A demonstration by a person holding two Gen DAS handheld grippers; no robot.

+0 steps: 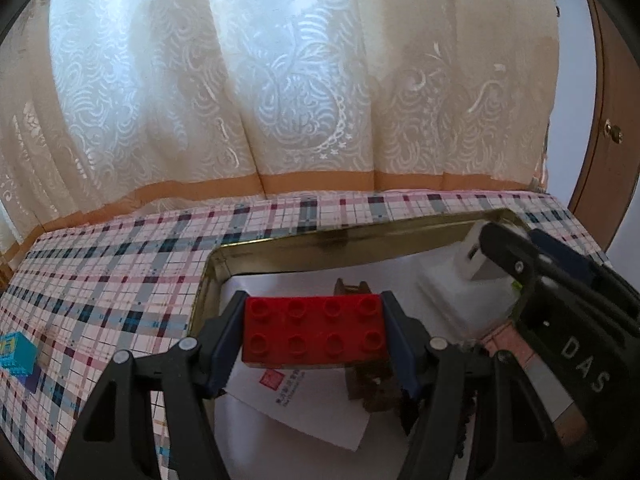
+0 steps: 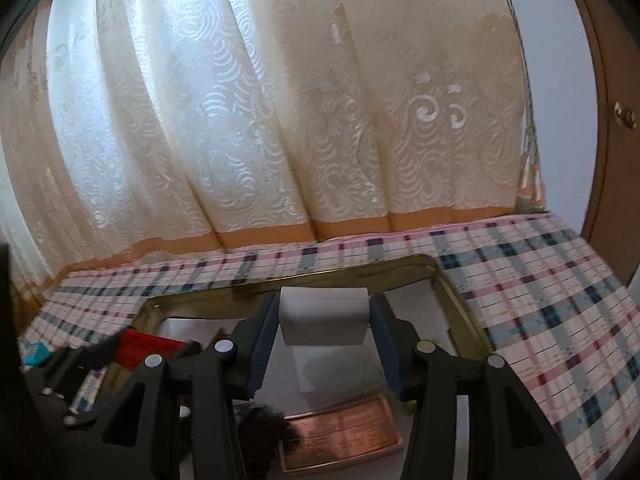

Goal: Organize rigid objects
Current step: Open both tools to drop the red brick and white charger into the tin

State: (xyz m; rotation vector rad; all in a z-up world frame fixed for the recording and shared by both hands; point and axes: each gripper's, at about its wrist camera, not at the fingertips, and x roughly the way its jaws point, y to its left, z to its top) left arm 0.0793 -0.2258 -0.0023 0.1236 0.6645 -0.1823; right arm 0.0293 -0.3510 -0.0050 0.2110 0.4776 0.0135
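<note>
Two tongs hover over the gold tin (image 1: 280, 246) on the plaid bench (image 1: 100, 280): left tongs (image 1: 314, 332) clamp a red brick (image 1: 314, 332), right tongs (image 2: 324, 320) clamp a white block (image 2: 324, 316). Released from this height, either could bounce off the clutter inside and over the tin's rim. The tongs, near each other, could also collide.

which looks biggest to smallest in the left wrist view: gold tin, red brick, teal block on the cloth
1. gold tin
2. red brick, though it sits close to the camera
3. teal block, partly cut off at the edge

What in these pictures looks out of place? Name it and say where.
One small teal block lies alone on the checked cloth, outside the gold-rimmed tray. The red brick and white block are over the tray.
</note>
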